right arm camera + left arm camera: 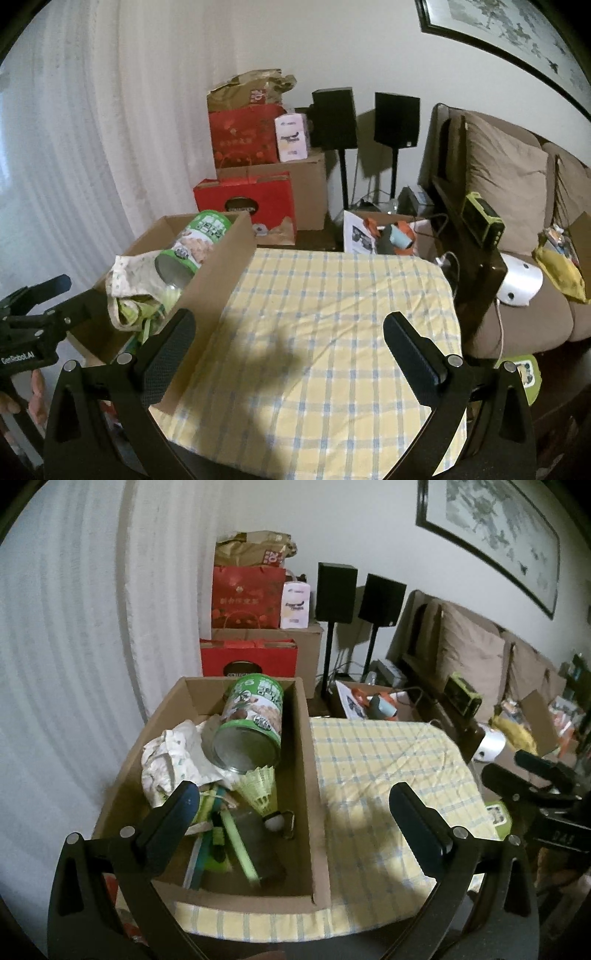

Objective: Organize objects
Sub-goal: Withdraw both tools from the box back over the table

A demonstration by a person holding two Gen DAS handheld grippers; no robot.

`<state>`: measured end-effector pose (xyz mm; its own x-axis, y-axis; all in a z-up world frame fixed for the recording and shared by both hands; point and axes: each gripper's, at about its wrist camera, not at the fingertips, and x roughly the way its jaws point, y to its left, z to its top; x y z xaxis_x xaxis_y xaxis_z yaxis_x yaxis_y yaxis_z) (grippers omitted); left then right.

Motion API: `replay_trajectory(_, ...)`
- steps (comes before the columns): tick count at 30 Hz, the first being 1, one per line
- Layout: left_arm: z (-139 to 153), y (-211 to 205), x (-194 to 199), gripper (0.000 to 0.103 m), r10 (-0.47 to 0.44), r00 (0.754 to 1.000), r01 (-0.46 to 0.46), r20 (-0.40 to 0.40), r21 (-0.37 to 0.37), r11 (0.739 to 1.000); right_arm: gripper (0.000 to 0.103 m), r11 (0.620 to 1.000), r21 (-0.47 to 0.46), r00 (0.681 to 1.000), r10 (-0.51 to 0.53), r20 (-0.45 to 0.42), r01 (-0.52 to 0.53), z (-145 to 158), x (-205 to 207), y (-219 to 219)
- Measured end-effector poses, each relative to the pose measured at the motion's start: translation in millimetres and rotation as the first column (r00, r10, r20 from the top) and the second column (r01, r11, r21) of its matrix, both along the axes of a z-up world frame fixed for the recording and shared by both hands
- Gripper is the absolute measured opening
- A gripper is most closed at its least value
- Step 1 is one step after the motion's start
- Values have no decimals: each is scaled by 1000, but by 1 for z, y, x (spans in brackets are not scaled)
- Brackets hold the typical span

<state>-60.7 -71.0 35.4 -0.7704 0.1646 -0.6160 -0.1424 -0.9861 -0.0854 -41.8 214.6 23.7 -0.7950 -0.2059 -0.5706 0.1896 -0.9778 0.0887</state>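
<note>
An open cardboard box (pixel 310 775) (pixel 221 277) stands on the left of a table under a yellow checked cloth (pixel 388 775) (pixel 332 332). Inside lie a green can (pixel 255 720) (pixel 192 243) on its side, a crumpled white cloth (pixel 170 760) (pixel 129 273), a green shuttlecock (pixel 262 790), and green and dark flat items (pixel 236 845). My left gripper (pixel 295 805) hangs open above the box's near right wall, holding nothing. My right gripper (pixel 288 332) is open over the bare cloth, empty. Each gripper shows at the edge of the other view: right gripper (pixel 532 779), left gripper (pixel 40 310).
Red gift bags (pixel 247 598) and cardboard boxes (pixel 306 184) are stacked by the far wall with two black speakers on stands (pixel 336 594). A brown sofa (pixel 517 221) with cushions is at the right. A small box of clutter (pixel 388 232) sits behind the table. A hand (pixel 33 391) holds the left gripper.
</note>
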Motion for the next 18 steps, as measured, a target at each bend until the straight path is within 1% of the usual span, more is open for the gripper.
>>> replay_trajectory(2,-1,3,5,103,-9,1000,9,2,-12,1000,102,1000,0,1000,-6,-3,6,-1,7,2)
replay_trajectory(5,-3,6,14,103,-18,1000,18,11,-9,1000,102,1000,10,1000,-20,-15,20,-1,17,5)
replay_trajectory(9,-2,9,26,103,-9,1000,9,8,-32,999,102,1000,13,1000,-18,-22,18,0,31,5)
replay_trajectory(14,0,10,37,103,-1,1000,1,1,-39,999,102,1000,-3,1000,-14,-27,14,0,43,6)
replay_trajectory(18,0,11,45,103,0,1000,0,1,-36,999,102,1000,9,999,-18,-28,19,-2,51,4)
